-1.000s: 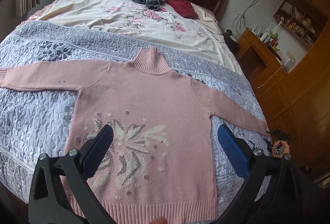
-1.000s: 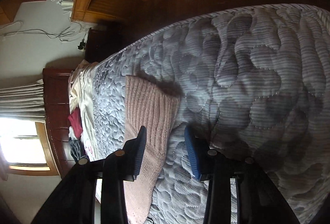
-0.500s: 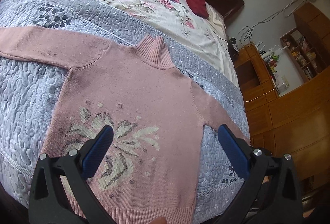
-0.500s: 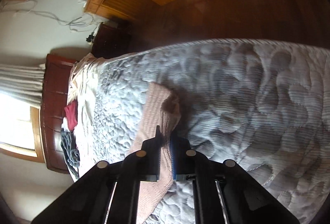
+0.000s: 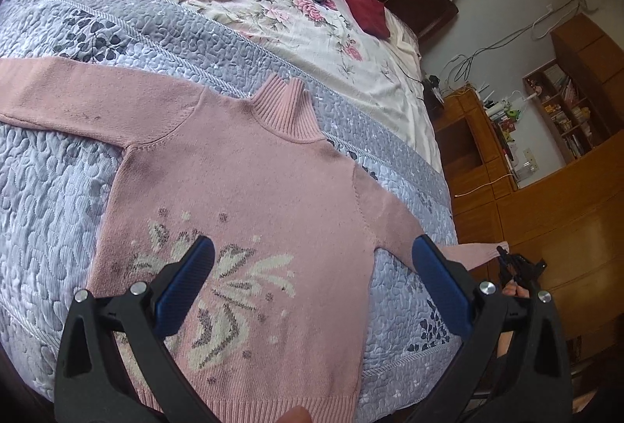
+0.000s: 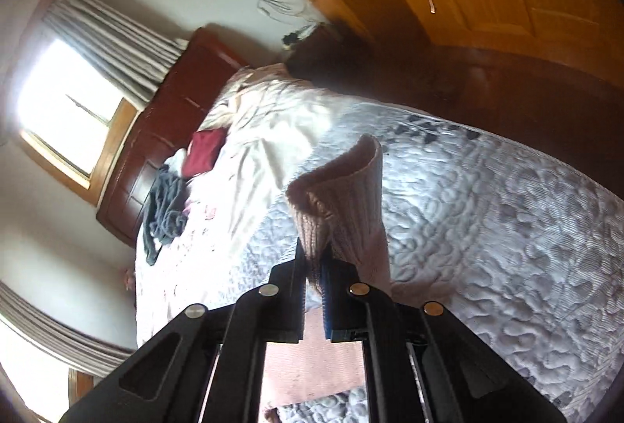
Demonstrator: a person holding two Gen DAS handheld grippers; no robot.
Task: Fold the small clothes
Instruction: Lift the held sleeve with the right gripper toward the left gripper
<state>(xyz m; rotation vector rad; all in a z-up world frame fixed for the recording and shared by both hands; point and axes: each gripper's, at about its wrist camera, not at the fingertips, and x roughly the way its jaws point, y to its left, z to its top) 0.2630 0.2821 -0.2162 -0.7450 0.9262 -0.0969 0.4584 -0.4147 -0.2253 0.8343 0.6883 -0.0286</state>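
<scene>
Pink sweater point(image 5: 249, 197) lay flat; right gripper point(image 6: 312, 267) pinched cuff point(image 6: 343, 197) at 3 o'clock; left gripper point(image 5: 312, 282) gaped wide, empty, above hem.

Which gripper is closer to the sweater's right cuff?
Right. The right gripper is shut on the cuff; the left gripper hovers open over the sweater's front.
</scene>
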